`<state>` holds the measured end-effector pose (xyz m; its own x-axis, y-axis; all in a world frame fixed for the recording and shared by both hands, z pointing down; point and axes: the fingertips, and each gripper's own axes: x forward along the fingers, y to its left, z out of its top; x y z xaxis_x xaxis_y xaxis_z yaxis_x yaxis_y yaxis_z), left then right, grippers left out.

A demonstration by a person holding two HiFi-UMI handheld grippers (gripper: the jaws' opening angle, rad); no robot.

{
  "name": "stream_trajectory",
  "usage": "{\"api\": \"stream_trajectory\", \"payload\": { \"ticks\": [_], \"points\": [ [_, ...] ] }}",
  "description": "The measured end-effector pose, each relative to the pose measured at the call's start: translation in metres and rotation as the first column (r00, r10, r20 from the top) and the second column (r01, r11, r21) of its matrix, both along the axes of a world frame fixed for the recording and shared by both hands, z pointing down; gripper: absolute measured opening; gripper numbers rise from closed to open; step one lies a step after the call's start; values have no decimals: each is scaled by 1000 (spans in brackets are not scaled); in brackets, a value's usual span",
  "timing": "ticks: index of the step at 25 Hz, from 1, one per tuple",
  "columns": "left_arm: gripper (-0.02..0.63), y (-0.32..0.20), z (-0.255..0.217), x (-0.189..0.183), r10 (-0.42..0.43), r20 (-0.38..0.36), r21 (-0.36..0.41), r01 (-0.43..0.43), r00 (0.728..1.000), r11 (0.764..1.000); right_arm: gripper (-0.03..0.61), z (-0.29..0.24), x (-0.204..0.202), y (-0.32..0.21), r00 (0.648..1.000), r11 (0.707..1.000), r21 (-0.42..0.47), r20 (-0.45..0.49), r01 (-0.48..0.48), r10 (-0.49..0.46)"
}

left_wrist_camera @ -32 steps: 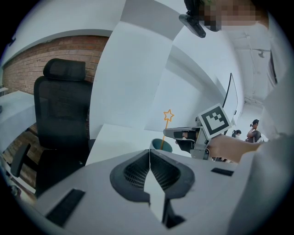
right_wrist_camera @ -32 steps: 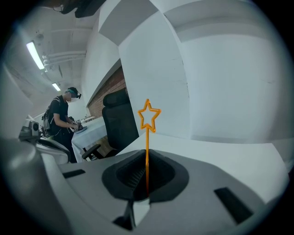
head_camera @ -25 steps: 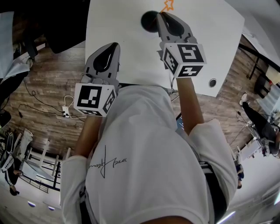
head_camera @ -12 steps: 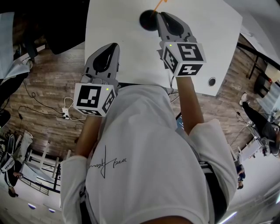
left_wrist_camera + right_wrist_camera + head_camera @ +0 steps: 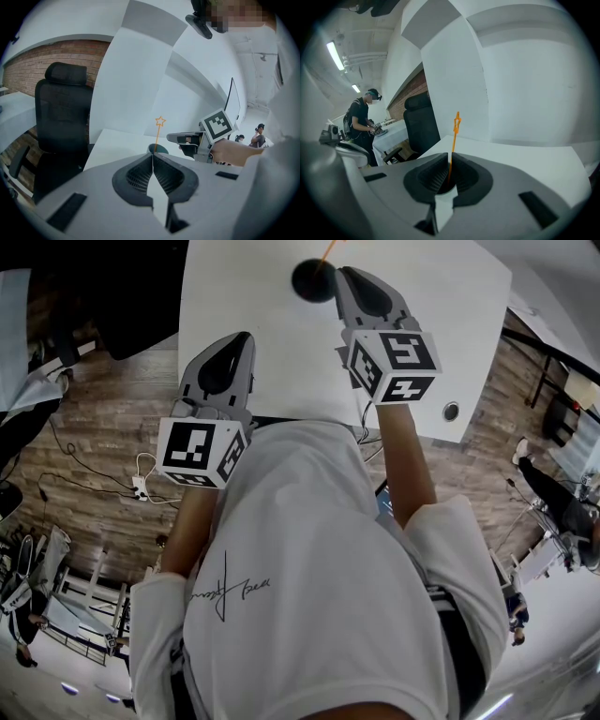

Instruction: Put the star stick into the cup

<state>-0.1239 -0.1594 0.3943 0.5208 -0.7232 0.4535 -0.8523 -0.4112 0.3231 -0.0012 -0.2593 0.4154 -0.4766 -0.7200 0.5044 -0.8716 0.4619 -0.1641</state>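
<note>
The orange star stick (image 5: 327,247) stands tilted in the dark cup (image 5: 307,283) at the far edge of the white table (image 5: 253,296). In the left gripper view its star (image 5: 160,122) rises above the cup (image 5: 161,149). My right gripper (image 5: 342,271) sits level just right of the cup, its tips (image 5: 168,137) a little apart from the stick. In the right gripper view the stick (image 5: 456,124) shows through the narrow gap between the jaws of the right gripper (image 5: 449,161). My left gripper (image 5: 247,337) hovers near the table's front edge, shut and empty (image 5: 152,157).
A black office chair (image 5: 65,117) stands left of the table, also seen as the chair (image 5: 422,124). The table has a round grommet (image 5: 451,412) near its right corner. Cables lie on the wooden floor (image 5: 94,474). A person (image 5: 361,122) stands at another table in the background.
The star was right above the right gripper's tips; now the stick stands over the cup, left of the tips. The left gripper has not moved.
</note>
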Motion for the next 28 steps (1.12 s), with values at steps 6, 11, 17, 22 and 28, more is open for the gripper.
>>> {"api": "stream_trajectory", "payload": {
  "ticks": [6, 11, 17, 22, 28],
  "points": [
    [14, 3, -2, 1, 5, -6, 14, -4, 1000, 1000, 29, -5, 2, 5, 1000, 1000, 12, -4, -2, 2],
    [14, 3, -4, -1, 8, -12, 27, -8, 1000, 1000, 29, -9, -1, 8, 1000, 1000, 17, 3, 0, 0],
    [14, 2, -6, -1, 20, -10, 43, -20, 1000, 999, 28, -12, -2, 9, 1000, 1000, 9, 23, -9, 9],
    [14, 3, -10, 3, 34, -19, 53, -33, 999, 998, 28, -21, 3, 13, 999, 1000, 20, 26, -22, 22],
    [14, 1, -12, 6, 52, -25, 69, -50, 998, 996, 26, -25, 4, 18, 999, 999, 26, 36, -29, 28]
  ]
}}
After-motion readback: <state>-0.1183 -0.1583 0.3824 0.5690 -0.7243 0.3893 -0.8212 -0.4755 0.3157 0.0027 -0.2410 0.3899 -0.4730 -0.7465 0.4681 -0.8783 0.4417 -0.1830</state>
